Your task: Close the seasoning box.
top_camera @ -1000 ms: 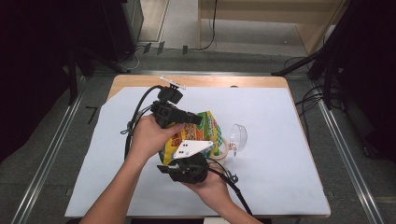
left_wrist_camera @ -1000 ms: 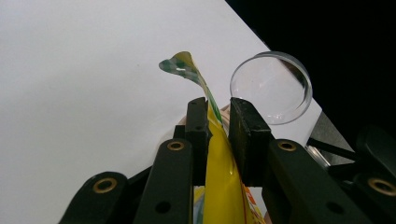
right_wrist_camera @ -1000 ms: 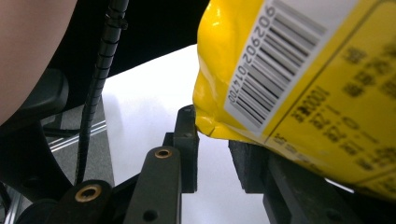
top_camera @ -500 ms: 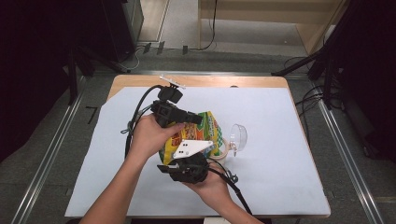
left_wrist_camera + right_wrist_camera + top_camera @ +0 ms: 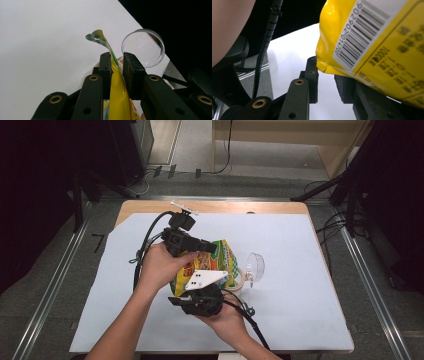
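From above I see the bag (image 5: pixel 210 265) at mid-table, long axis running from me toward the far right, between my left gripper (image 5: pixel 192 242) and right gripper (image 5: pixel 200 301). A clear cup (image 5: pixel 254 267) sits just right of it.

Left gripper view: jaws pinch the bag's edge.

Right gripper view: a barcode (image 5: pixel 362 30); jaws apart, bag corner between them.

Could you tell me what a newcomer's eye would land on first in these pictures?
Most likely the bright yellow snack bag at the middle of the white table sheet, held up between both grippers. The left gripper has its fingers on either side of the bag's top edge, though a gap shows. A clear round lid stands just to the bag's right.
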`<state>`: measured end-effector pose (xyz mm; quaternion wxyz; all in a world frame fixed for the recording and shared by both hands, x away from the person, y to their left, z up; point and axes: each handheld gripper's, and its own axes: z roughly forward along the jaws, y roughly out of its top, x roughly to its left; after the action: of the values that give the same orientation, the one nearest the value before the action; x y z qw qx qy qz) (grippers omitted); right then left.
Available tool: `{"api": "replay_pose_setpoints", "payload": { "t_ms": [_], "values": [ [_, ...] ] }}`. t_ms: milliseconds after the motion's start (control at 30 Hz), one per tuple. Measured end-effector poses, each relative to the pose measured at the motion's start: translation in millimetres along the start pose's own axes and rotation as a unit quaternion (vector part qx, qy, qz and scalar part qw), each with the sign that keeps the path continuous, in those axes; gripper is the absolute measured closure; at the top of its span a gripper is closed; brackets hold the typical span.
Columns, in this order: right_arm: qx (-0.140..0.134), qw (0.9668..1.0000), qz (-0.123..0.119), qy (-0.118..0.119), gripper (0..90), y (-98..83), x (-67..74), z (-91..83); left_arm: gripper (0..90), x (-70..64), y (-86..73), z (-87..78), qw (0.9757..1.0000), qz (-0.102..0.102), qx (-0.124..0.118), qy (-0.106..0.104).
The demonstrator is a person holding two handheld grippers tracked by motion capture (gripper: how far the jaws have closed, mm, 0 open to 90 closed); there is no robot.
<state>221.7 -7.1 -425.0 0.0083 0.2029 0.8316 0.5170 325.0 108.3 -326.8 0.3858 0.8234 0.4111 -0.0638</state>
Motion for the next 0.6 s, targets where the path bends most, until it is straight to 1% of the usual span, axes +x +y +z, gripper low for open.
{"api": "replay_pose_setpoints", "payload": {
  "t_ms": [100, 200, 600],
  "values": [
    [0.001, 1.0000, -0.005, -0.002, 74.3, -0.5, -0.5, 0.4, 77.7, 0.1, -0.3, 0.5, 1.0000, -0.001, -0.001, -0.001],
    [0.001, 1.0000, 0.000, 0.000, 74.3, -0.5, -0.5, 0.4, 77.7, 0.1, -0.1, 0.4, 1.0000, -0.001, -0.001, -0.002],
    [0.003, 1.0000, 0.002, 0.002, 74.3, 0.6, -0.1, -0.5, 77.7, 0.8, -0.4, 0.7, 1.0000, -0.003, -0.002, -0.002]
  ]
}}
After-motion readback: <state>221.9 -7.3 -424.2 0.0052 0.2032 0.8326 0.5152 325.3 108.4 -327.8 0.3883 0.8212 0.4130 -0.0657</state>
